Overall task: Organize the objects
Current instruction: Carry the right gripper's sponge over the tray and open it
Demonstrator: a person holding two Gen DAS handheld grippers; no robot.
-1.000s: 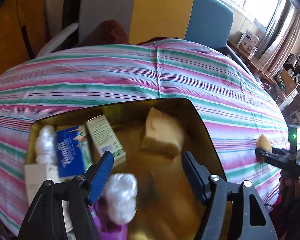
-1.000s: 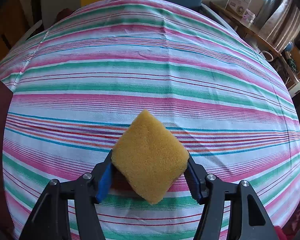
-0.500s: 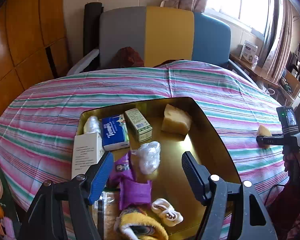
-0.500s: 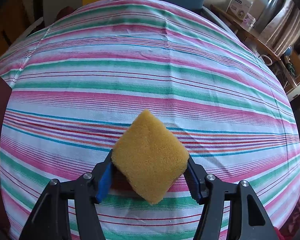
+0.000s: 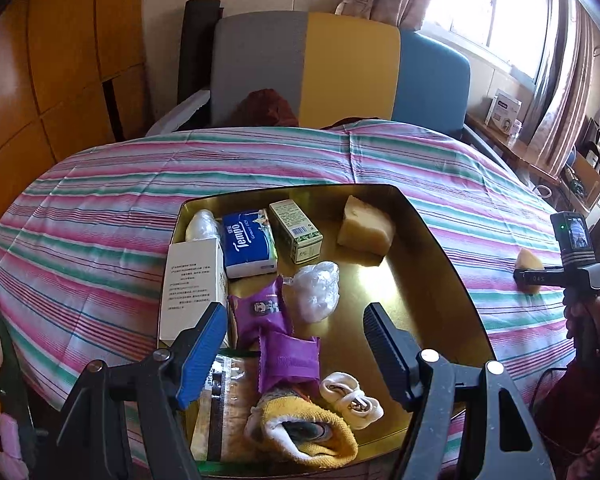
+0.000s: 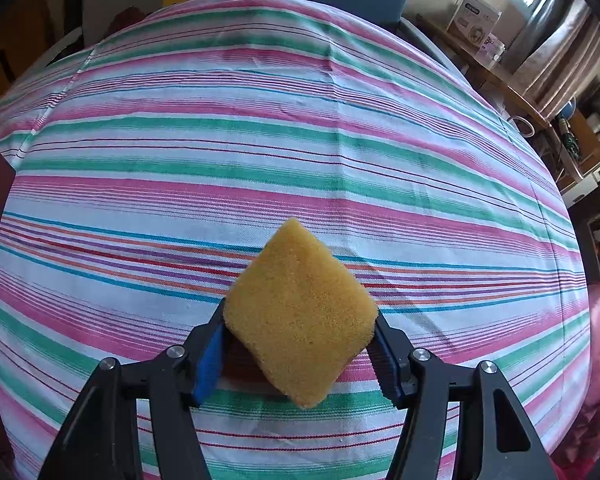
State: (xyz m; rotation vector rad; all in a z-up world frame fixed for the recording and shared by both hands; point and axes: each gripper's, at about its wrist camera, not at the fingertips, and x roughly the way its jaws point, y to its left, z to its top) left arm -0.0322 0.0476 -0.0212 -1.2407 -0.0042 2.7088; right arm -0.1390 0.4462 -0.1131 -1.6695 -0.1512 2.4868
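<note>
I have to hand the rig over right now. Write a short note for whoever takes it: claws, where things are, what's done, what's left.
Right claw: shut on the yellow sponge, held above the striped tablecloth, off to the right of the gold tray.
Left claw: open, empty, hovering over the tray's near end.
Done: tray already holds the Tempo tissue pack, green carton, white box, purple snack packets and a second sponge.
Left: likely carry the held sponge into the tray's bare right side.

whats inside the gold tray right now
The gold tray holds a Tempo tissue pack, white box, green carton, pale sponge block, purple snack packets, plastic bag, and yellow sock. The left gripper covers part of the near items.
</note>
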